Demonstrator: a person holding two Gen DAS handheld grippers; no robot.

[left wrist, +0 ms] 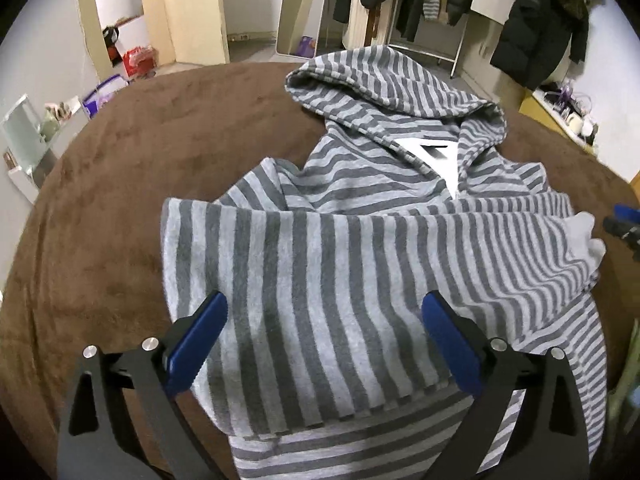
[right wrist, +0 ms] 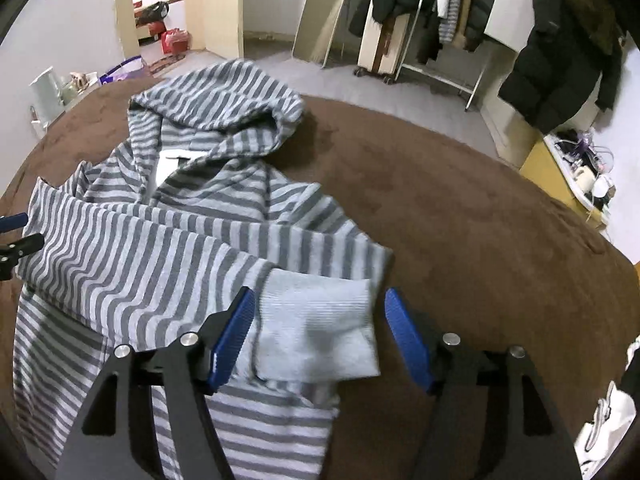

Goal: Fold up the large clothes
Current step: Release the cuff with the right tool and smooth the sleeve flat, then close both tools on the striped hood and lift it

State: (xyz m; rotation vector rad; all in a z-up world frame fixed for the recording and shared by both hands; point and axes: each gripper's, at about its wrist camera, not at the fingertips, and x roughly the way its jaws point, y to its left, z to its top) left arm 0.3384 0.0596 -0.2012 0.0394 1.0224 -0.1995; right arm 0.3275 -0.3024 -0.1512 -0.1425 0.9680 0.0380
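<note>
Now striped hoodie (left wrist: 340,208) lies mid-frame on brown bed (left wrist: 140,160), sleeve folded across. Left tool (left wrist: 324,312) wide open, holds nothing. Right tool (right wrist: 318,304) open around pale cuff (right wrist: 320,332), not pinching.

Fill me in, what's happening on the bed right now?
A person is folding a striped hoodie on a brown blanket with two hand-held grippers. One sleeve lies folded across the body. The left hand-held gripper stands open above that sleeve. The right hand-held gripper is open around the plain grey cuff, not pressing it.
</note>
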